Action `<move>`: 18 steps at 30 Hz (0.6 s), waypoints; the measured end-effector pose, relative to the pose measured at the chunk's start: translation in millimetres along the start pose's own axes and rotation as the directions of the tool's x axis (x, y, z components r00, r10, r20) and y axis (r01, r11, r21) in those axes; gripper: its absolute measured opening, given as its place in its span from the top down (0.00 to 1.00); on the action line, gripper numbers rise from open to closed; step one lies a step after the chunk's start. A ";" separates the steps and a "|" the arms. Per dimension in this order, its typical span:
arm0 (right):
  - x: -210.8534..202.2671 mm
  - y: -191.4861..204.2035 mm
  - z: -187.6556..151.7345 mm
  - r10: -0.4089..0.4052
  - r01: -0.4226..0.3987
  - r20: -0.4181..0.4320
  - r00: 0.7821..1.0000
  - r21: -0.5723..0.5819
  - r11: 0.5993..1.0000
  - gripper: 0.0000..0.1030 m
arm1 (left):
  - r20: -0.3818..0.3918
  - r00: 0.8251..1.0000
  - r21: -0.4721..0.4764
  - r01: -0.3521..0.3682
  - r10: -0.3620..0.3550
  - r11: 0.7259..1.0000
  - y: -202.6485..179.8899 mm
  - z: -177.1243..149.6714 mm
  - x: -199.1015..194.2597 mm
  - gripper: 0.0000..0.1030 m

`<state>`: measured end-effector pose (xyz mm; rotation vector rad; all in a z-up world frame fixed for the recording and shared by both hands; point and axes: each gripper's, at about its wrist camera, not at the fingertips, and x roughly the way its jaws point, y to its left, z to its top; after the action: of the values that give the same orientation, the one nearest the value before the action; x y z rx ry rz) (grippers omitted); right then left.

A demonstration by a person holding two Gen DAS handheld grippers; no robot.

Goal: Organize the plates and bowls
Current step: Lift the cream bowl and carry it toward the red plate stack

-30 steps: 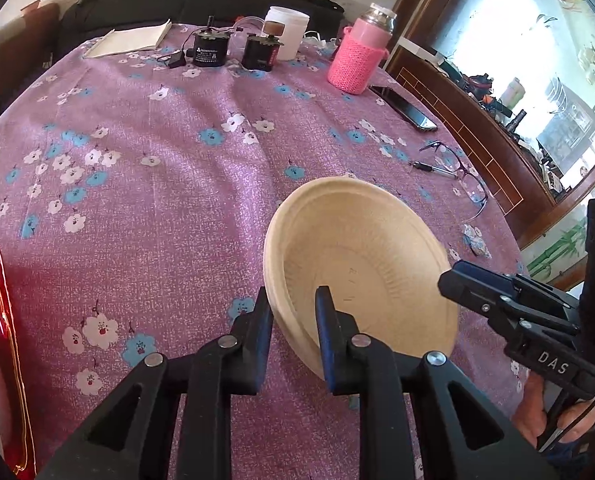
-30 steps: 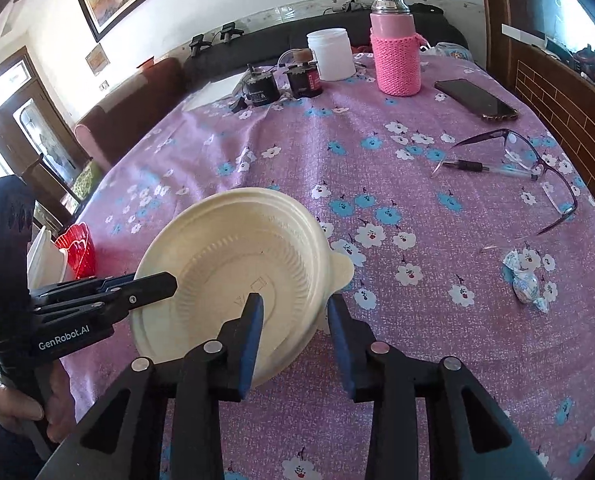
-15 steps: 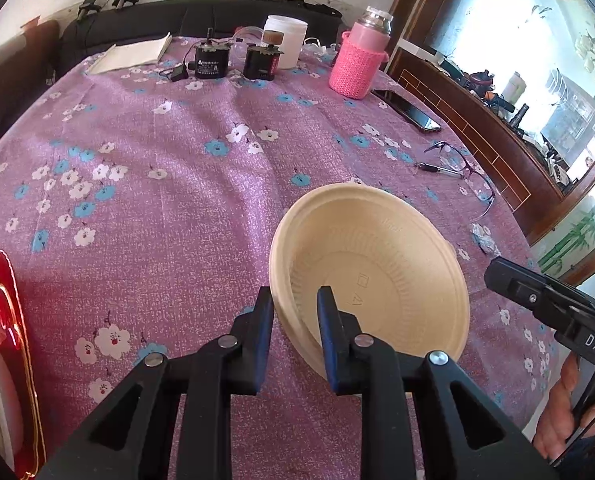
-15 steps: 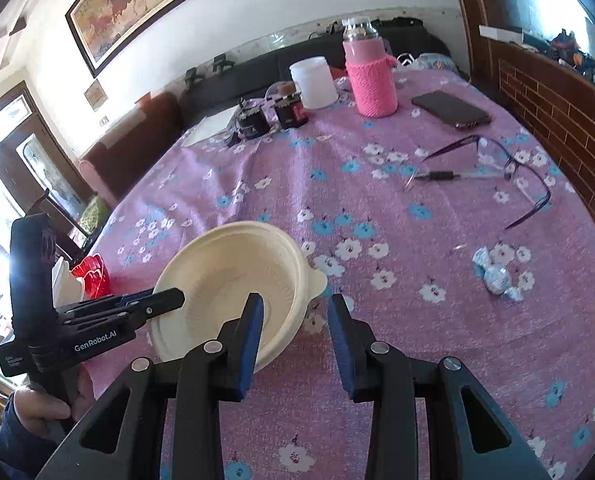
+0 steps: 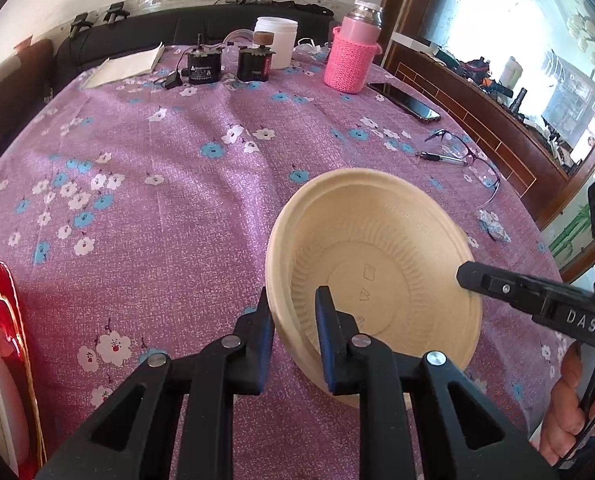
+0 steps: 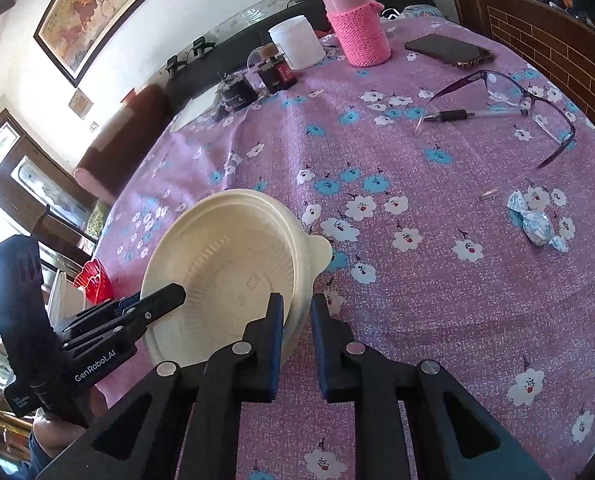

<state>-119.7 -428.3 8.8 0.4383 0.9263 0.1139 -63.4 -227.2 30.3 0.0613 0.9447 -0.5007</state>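
Now both claws clamp the beige bowl (image 5: 377,276) by opposite edges: the left claw (image 5: 293,316) pinches its near rim, and the right claw (image 6: 295,320), whose jaws have just been closing, grips the rim by the tab, tilted above the flowered surface (image 5: 157,168).

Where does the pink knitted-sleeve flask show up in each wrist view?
Left wrist: pink flask stands at top, right of centre, at the table's far edge.
Right wrist: pink flask stands at top, right of centre.
Shared landmark: the white jar just left of it in both.
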 end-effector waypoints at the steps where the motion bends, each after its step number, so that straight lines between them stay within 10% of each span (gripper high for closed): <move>1: -1.0 0.3 0.2 -0.005 0.005 0.004 1.000 0.006 1.000 0.87 | 0.003 1.000 0.008 -0.008 0.008 1.000 -1.3 -0.4 -1.0 0.82; 18: -14.9 26.3 -0.4 -0.003 0.004 0.013 1.000 -0.043 0.999 0.87 | 0.100 0.991 0.041 -0.094 0.090 0.995 1.5 -7.6 -32.0 0.82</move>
<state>-126.6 -408.6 30.5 0.3968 0.9102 0.1275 -83.8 -211.6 50.7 0.1202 0.8303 -0.4362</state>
